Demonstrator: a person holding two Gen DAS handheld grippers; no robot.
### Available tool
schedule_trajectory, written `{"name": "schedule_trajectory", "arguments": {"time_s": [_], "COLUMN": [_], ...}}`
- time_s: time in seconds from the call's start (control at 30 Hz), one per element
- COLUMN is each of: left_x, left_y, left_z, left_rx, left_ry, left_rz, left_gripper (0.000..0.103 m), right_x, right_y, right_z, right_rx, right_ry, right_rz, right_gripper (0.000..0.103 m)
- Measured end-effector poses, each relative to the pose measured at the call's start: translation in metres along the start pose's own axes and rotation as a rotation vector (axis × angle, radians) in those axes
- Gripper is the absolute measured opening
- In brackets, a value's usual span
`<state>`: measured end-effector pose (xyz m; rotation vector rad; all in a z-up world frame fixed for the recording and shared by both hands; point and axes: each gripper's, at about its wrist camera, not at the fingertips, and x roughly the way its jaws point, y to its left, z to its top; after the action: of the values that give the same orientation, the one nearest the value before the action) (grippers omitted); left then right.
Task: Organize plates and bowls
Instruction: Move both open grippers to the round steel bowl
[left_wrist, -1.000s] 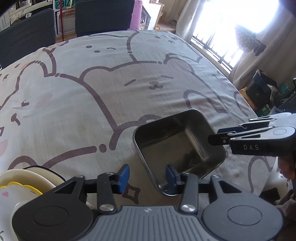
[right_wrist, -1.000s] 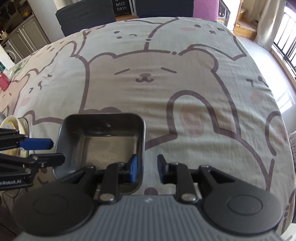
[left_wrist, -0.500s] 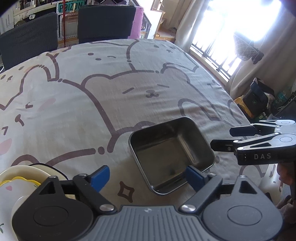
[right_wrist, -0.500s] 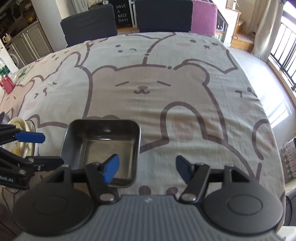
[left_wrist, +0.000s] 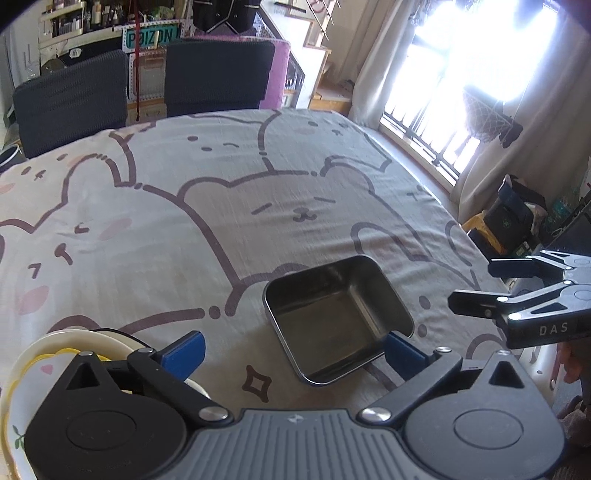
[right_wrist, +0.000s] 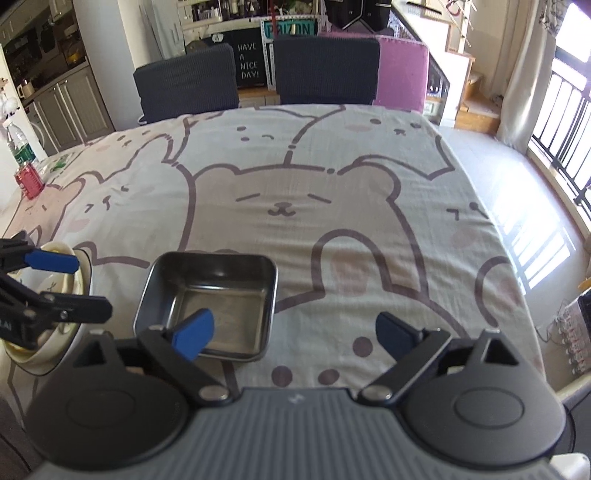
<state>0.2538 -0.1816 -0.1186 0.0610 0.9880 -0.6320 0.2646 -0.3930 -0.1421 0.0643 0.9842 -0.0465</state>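
Your left gripper (left_wrist: 293, 350) has its jaws spreading wide with nothing pinched, and the square metal bowl (left_wrist: 338, 317) sits flat on the bear-print tablecloth (left_wrist: 258, 206) just ahead of them, its near corner in the gap, close to your right-hand blue pad (left_wrist: 400, 352). Your right gripper (right_wrist: 295, 332) is opening wide too and holds nothing; the bowl lies ahead to its left, partly behind that side's pad. A stack of cream plates (left_wrist: 55, 354) rests at the table's near left edge, beside your left gripper.

A square steel bowl (left_wrist: 338, 319) sits upright, empty, beside stacked cream plates (left_wrist: 55, 354).
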Motion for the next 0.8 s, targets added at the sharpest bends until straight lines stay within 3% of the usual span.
{"name": "schedule_trajectory", "arguments": {"time_s": [0.4,0.8], "left_x": [-0.044,-0.104], "left_y": [0.022,0.089], "left_z": [-0.006,-0.015], "left_rx": [-0.011,-0.131], "left_ry": [-0.117,-0.238], "left_rz": [0.029,0.131], "left_gripper": [0.103,0.103], "right_x": [-0.019,-0.006], "right_y": [0.008,0.068], "right_z": [0.0,0.03], "right_rx": [0.005,-0.031], "right_ry": [-0.092,-0.154], "right_rz": [0.007,0.025], "right_gripper": [0.103,0.103]}}
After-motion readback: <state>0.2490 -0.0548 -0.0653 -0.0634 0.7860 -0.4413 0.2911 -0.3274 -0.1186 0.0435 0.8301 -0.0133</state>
